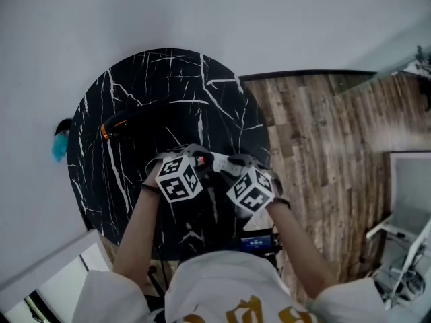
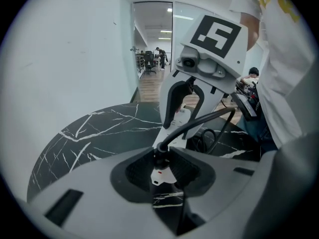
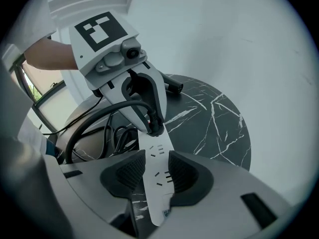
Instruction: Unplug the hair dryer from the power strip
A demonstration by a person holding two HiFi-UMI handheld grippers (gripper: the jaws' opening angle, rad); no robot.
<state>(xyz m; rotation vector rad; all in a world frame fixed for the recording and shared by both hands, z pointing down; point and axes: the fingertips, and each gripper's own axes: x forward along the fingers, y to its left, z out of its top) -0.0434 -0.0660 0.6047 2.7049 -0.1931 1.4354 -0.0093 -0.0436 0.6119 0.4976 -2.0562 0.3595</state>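
The round black table (image 1: pixel 135 86), veined white like marble, stands against a plain white wall, with a plank floor (image 1: pixel 316 133) to one side. Nearest me, the person's white shirt (image 1: pixel 229 288) carries gold lettering, cut off by the edge and not readable. Both arms reach down to the table's near half. The right gripper (image 3: pixel 157 176) is clamped across the white power strip (image 3: pixel 162 203), a ribbed pad flush on each long side. A small printed label sits at the strip's near end, too fine to read. The left gripper (image 2: pixel 163 171) has its pads tight against the black plug (image 2: pixel 159 156), which is seated in the strip's end socket beside a small red mark. From the plug a black cable (image 2: pixel 199 121) arches up and away toward the table's edge, where more cord lies in loops. Each gripper bears a cube (image 1: pixel 178 179) of black-and-white squares — patterns, not words — and from above the cubes hide the jaws. Further back on the table lies the hair dryer (image 1: pixel 108 128) — a dark curved shape with an orange glint, nearly lost against the black top. A small lit blue screen (image 1: pixel 259 242) below the table's near edge is illegible.
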